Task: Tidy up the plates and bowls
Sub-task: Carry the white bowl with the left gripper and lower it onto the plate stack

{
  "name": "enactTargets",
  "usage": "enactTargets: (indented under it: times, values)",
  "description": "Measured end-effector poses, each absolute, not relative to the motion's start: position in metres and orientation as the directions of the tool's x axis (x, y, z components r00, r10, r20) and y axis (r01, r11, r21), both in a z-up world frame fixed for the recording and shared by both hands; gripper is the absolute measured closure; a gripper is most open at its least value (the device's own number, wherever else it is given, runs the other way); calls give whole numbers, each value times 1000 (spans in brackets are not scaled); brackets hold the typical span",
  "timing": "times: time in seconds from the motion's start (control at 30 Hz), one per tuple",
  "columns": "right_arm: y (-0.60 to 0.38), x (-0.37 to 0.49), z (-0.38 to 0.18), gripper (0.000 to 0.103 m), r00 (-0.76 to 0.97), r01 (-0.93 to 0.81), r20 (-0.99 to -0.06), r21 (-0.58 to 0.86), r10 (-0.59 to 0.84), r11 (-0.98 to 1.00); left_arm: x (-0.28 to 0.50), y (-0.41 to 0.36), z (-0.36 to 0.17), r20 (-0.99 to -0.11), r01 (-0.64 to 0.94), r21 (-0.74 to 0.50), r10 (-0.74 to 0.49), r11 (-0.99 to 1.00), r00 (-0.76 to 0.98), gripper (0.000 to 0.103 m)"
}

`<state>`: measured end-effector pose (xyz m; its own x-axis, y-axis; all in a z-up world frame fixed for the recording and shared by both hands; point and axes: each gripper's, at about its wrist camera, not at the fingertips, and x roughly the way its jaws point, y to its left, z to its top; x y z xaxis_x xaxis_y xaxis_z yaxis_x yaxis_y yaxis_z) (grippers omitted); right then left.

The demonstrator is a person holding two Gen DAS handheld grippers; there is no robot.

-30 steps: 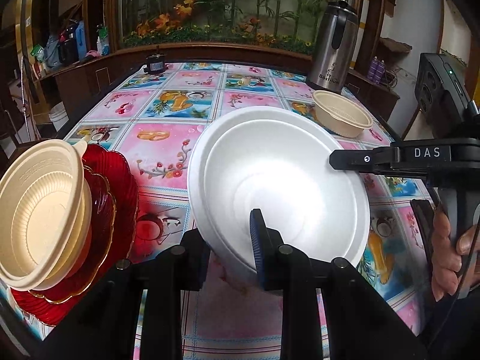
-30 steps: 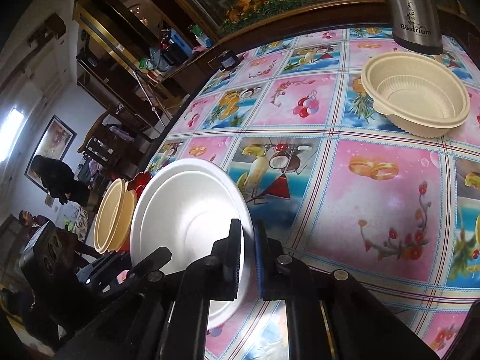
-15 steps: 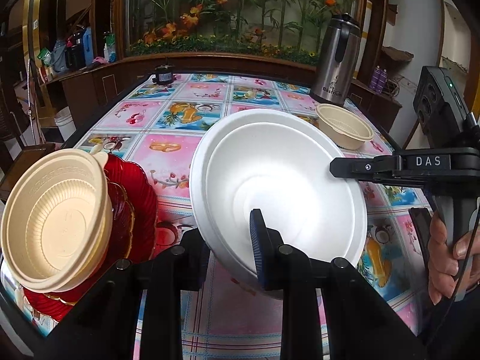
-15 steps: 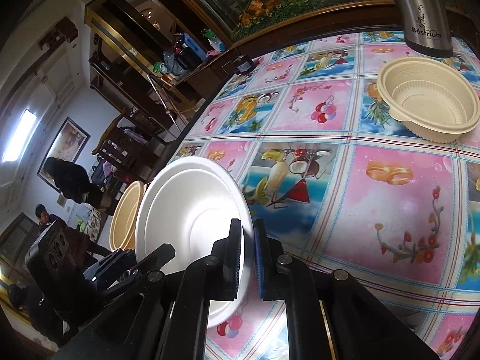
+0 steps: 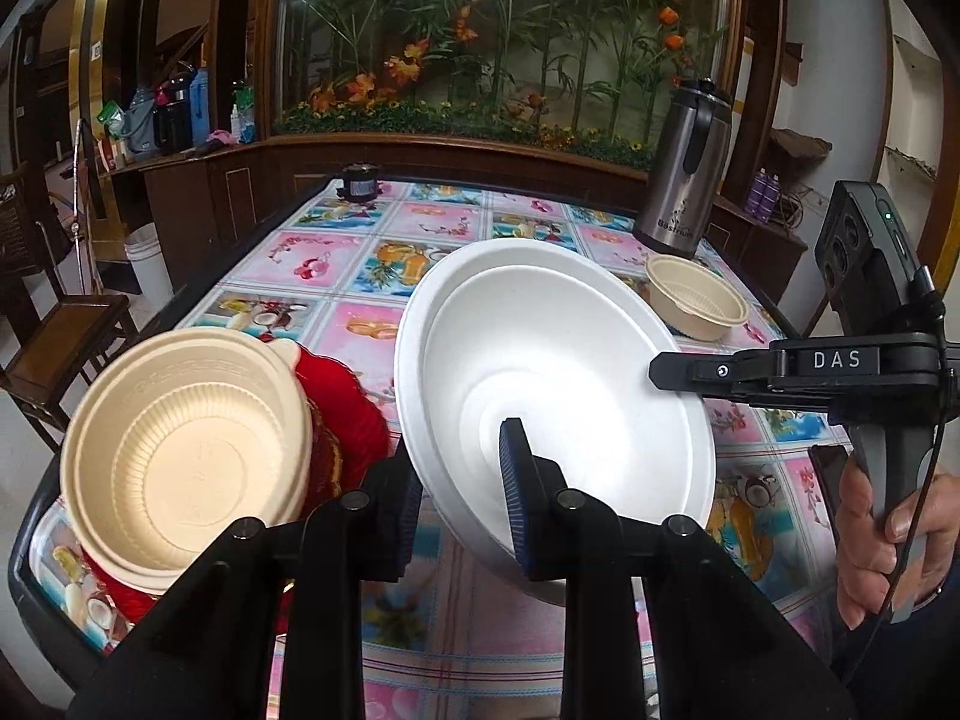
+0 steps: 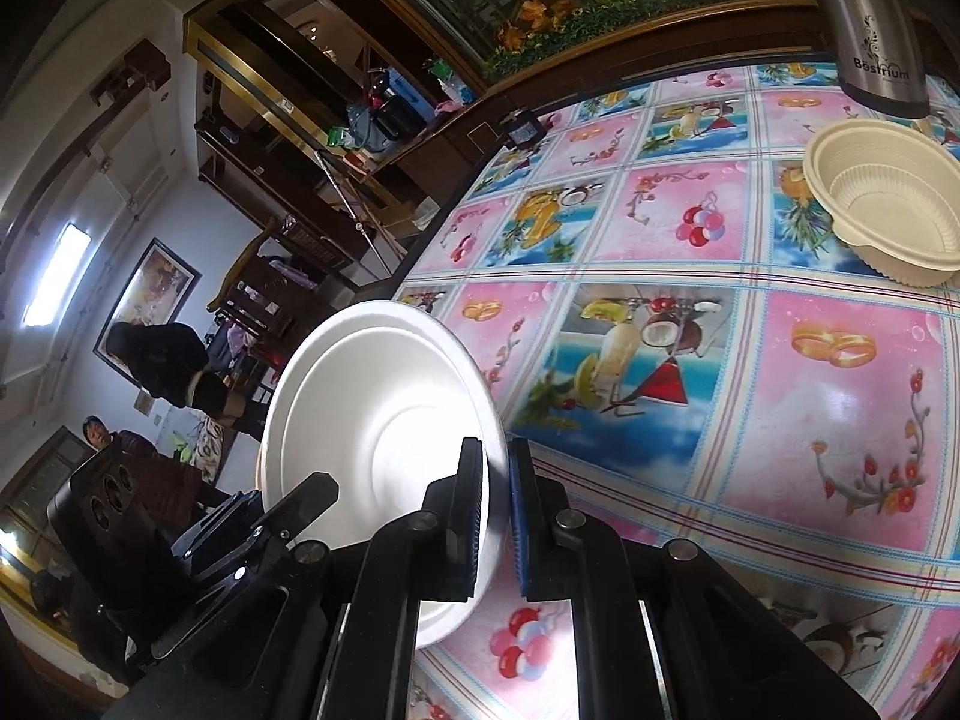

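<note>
Left wrist view: the white foam bowl (image 5: 558,396) is tilted above the table (image 5: 372,276), its hollow facing the camera; the left gripper (image 5: 462,492) is clamped on the bowl's near rim, one blue-padded finger inside the hollow and the other behind the wall; the right gripper (image 5: 666,369) reaches in flat from the right to the far rim, with a hand (image 5: 888,534) wrapped round its grip low at the right edge. Just left of the white bowl, at the table's near-left corner, beige bowls (image 5: 186,456) sit nested on red plates (image 5: 342,408); the stack lies close to the table edge and nearly touches the left finger. Another beige bowl (image 5: 696,306) stands far right beside a steel flask (image 5: 684,168); between these the flowered cloth lies open toward the far edge.

Right wrist view: the right gripper (image 6: 495,516) pinches the white foam bowl (image 6: 372,420) by its rim, the thin wall squeezed between both pads; the bowl hangs past the table's left edge (image 6: 432,240), over the floor; the left gripper (image 6: 300,504) meets the bowl's lower rim from the left; the single beige bowl (image 6: 882,216) sits well apart at upper right, below the steel flask (image 6: 870,24); broad cloth (image 6: 810,396) lies open ahead.
</note>
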<state>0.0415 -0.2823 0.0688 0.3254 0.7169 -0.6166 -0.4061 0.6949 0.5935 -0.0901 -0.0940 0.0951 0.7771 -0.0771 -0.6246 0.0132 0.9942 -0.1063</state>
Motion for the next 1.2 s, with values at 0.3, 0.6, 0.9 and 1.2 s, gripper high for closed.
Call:
enactTargets:
  times: [0.3, 0.6, 0.9, 1.2]
  values:
    - [-241, 35, 82, 94, 306, -441, -603, 595, 736, 671, -106, -54, 108, -586, -56, -121, -26, 991, 810, 81]
    - [-196, 29, 96, 93, 276, -486, -598, 588, 752, 646, -120, -17, 118, -552, -120, -146, 20, 982, 833, 81]
    - [-146, 25, 103, 93, 240, -517, -607, 581, 758, 629, -132, 25, 119, -538, -183, -176, 62, 967, 841, 81]
    - [-100, 22, 99, 93, 194, -532, -631, 576, 751, 621, -133, 56, 108, -559, -250, -198, 100, 948, 823, 81]
